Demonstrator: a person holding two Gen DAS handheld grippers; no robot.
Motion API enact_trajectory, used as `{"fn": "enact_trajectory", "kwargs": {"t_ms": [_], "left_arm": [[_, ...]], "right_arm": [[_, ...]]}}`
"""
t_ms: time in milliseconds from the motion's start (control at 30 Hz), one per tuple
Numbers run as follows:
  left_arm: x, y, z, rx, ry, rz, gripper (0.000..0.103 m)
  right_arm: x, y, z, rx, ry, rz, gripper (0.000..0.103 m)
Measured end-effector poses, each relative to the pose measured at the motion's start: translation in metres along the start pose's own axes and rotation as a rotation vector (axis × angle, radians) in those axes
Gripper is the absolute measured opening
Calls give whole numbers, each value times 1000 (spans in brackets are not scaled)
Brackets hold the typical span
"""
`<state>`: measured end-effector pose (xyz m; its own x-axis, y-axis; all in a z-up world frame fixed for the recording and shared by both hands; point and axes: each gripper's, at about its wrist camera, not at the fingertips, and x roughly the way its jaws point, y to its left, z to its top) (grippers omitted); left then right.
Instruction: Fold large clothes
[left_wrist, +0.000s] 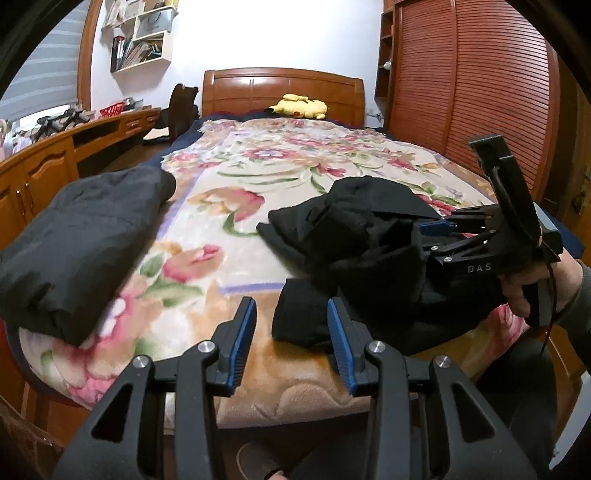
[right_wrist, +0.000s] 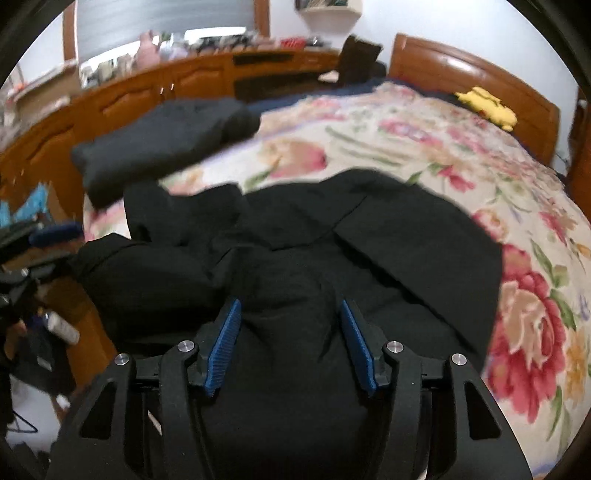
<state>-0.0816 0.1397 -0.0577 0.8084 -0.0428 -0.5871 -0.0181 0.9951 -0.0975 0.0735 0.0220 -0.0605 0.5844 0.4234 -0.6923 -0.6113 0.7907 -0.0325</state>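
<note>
A crumpled black garment (left_wrist: 362, 251) lies near the foot of the bed on a floral blanket (left_wrist: 229, 192); it fills the middle of the right wrist view (right_wrist: 332, 240). My left gripper (left_wrist: 291, 314) is open and empty, just in front of the garment's near edge. My right gripper (right_wrist: 290, 314) is open, its blue pads either side of a bunched fold of the black cloth. It shows in the left wrist view (left_wrist: 436, 230) at the garment's right side, its tips hidden in the cloth.
A folded dark grey garment (left_wrist: 77, 236) lies on the bed's left corner. A yellow plush toy (left_wrist: 299, 106) sits by the wooden headboard (left_wrist: 280, 88). A wooden desk (left_wrist: 55, 155) runs along the left; a slatted wardrobe (left_wrist: 472, 85) stands right.
</note>
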Motion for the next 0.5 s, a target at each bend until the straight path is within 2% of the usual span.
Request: {"fn": "enact_trajectory", "kwargs": {"t_ms": [200, 333, 433, 500], "left_arm": [[2, -10, -3, 3, 2, -18, 38], [8, -21, -3, 19, 10, -37, 38], [17, -29, -2, 27, 22, -47, 38], [22, -32, -2, 28, 30, -46, 38]], "right_arm": [[-14, -13, 0, 0, -12, 44, 56], [-36, -37, 6, 31, -64, 4, 61], [-50, -67, 10, 94, -112, -58, 67], [-51, -88, 11, 131, -110, -96, 68]]}}
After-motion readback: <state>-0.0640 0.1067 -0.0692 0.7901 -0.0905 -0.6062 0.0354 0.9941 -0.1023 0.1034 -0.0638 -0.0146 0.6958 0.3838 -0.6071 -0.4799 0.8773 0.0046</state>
